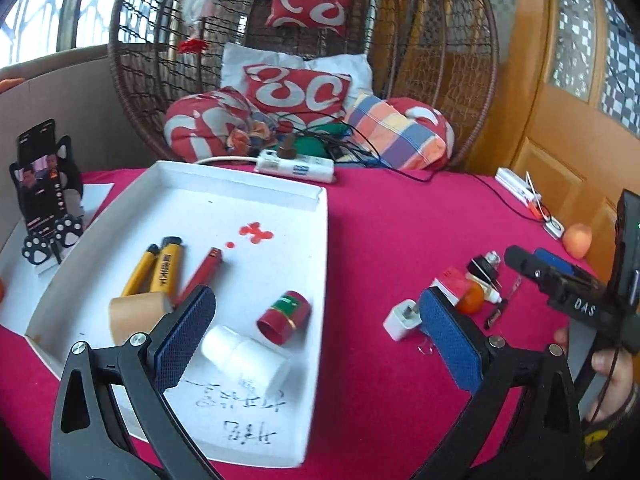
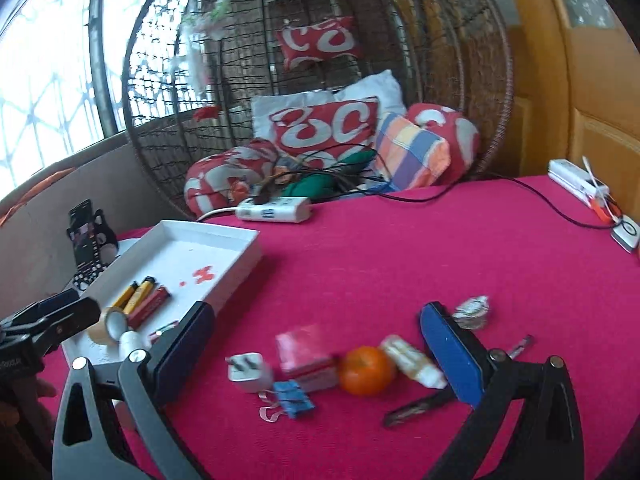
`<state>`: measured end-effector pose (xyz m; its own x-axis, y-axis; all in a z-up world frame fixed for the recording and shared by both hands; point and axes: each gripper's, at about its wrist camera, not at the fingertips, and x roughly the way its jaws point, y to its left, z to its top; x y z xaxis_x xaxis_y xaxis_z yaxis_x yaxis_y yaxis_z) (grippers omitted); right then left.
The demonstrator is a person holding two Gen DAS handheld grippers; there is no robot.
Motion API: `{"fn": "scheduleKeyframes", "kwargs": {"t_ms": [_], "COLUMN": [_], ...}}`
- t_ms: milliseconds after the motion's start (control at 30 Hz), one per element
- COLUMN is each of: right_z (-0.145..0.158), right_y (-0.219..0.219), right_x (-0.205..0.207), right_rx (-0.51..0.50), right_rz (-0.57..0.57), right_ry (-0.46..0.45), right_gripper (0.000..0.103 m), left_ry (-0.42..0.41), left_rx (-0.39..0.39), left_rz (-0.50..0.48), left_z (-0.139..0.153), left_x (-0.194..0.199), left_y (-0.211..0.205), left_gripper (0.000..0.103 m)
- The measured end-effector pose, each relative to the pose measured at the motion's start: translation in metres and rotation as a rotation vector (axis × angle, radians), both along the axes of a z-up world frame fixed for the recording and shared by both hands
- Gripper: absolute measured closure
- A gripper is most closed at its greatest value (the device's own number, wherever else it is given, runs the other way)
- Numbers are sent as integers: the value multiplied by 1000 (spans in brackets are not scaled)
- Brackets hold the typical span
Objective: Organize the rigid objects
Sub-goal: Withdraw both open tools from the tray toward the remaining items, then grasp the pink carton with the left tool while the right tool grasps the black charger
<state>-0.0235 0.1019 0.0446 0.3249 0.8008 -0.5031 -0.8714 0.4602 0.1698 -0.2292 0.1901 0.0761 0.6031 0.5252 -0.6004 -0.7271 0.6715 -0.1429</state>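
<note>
Now both claws are wide and hold nothing: left gripper (image 1: 316,328) above the white tray (image 1: 316,264) (partly filled), right gripper (image 2: 320,344) over the loose pile near the table's (image 2: 400,260) front edge; next it must pick the charger plug (image 2: 248,372).

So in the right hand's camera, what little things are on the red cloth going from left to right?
White plug adapter → blue binder clip → pink box → orange fruit → white tube → crumpled silver wrapper. The dark pen-like thing overlaps others, so it is left out.

White tray (image 1: 316,280) holding markers (image 1: 166,266), fingers (image 1: 186,336) spread
</note>
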Motion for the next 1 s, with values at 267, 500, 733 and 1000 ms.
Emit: {"fn": "scheduleKeyframes", "kwargs": {"t_ms": [267, 500, 733, 1000], "right_z": [-26, -45, -43, -25], "right_y": [-49, -57, -62, -30], "right_x": [60, 61, 67, 47], "right_rx": [-116, -176, -133, -194], "right_rz": [-144, -122, -123, 10], "right_ry": [39, 85, 120, -67], "right_gripper": [0, 0, 0, 21], "left_ry": [78, 201, 293, 336], "left_rx": [-16, 52, 76, 70], "left_rz": [-112, -282, -330, -369], "left_z": [-16, -27, -48, -57], "left_x": [44, 98, 144, 160], "left_y": [-15, -25, -26, -18], "left_gripper": [0, 0, 0, 54]}}
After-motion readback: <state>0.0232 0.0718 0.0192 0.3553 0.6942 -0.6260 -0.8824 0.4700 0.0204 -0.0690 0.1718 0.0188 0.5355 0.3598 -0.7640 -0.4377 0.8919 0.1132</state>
